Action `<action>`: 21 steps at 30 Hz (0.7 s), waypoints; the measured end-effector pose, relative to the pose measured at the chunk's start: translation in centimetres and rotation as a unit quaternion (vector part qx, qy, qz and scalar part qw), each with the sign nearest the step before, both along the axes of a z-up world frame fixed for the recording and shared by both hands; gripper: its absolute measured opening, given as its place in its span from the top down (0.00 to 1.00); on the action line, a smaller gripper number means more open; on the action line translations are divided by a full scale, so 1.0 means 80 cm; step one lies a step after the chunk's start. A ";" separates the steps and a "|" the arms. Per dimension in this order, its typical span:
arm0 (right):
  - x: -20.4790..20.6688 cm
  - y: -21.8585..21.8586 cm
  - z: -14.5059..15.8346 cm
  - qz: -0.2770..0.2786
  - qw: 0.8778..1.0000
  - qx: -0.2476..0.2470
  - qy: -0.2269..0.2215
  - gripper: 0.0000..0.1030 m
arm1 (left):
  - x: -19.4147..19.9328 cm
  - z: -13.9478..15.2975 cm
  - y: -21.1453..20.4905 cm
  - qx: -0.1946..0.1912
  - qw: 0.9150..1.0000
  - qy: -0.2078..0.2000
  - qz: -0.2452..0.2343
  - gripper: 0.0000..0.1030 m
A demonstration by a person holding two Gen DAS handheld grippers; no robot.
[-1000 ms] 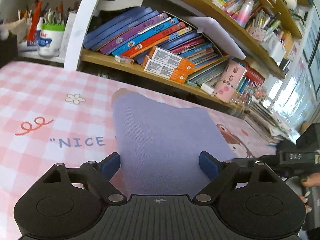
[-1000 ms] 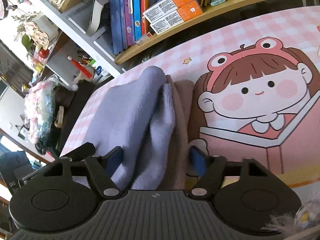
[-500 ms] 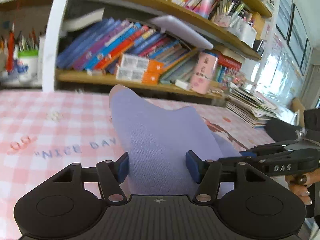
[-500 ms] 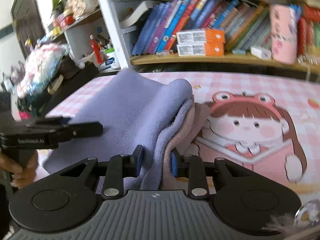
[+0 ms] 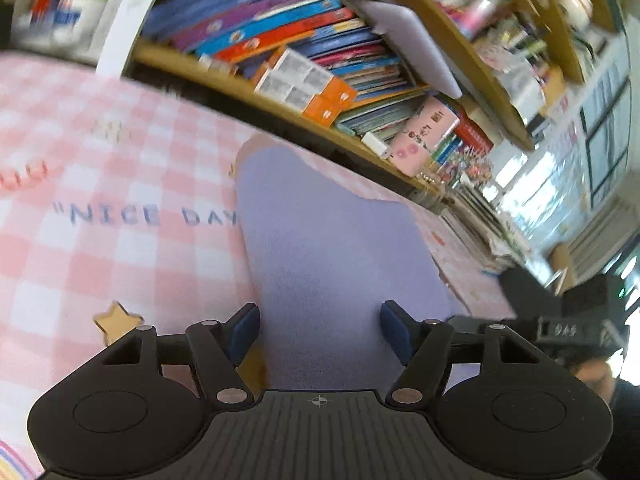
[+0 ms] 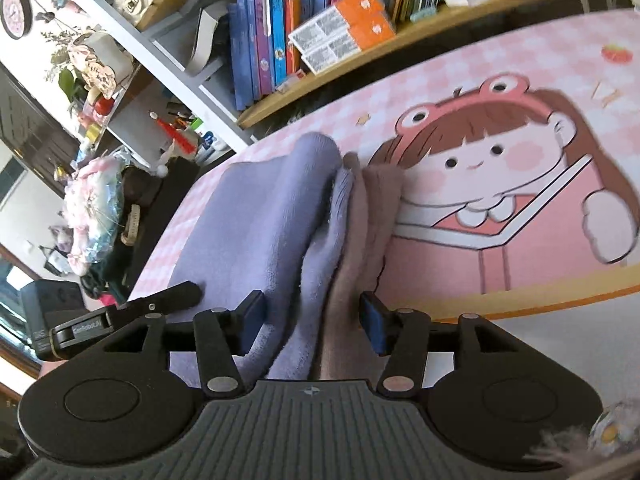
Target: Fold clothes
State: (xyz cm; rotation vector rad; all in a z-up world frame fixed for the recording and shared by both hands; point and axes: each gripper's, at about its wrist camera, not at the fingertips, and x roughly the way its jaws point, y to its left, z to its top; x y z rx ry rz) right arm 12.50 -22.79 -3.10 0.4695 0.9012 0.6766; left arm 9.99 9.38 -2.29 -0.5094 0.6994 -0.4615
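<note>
Both my claws, left [image 5: 318,330] and right [image 6: 312,320], sit open around the folded cloth [image 6: 288,216]; a sloppy pinch could drag those stacked layers apart.

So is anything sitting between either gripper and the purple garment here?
Nothing visible. The purple garment lies directly between the open jaws of the left gripper, and its folded edge, over a pinkish layer, runs between the open jaws of the right gripper. Neither is clamped on it.
</note>
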 end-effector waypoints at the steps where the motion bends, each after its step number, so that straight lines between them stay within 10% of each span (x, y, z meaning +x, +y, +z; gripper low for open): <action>1: 0.002 0.003 -0.003 0.000 1.000 0.000 0.001 0.50 | 0.001 -0.003 -0.001 -0.007 1.000 -0.001 0.001 0.36; 7: -0.001 0.020 0.007 0.010 0.998 -0.023 -0.061 0.71 | -0.003 0.017 -0.018 0.034 0.999 -0.037 0.013 0.49; 21: 0.115 0.051 0.049 -0.010 0.984 -0.054 -0.170 0.72 | 0.132 0.046 -0.007 0.035 0.997 -0.058 0.037 0.49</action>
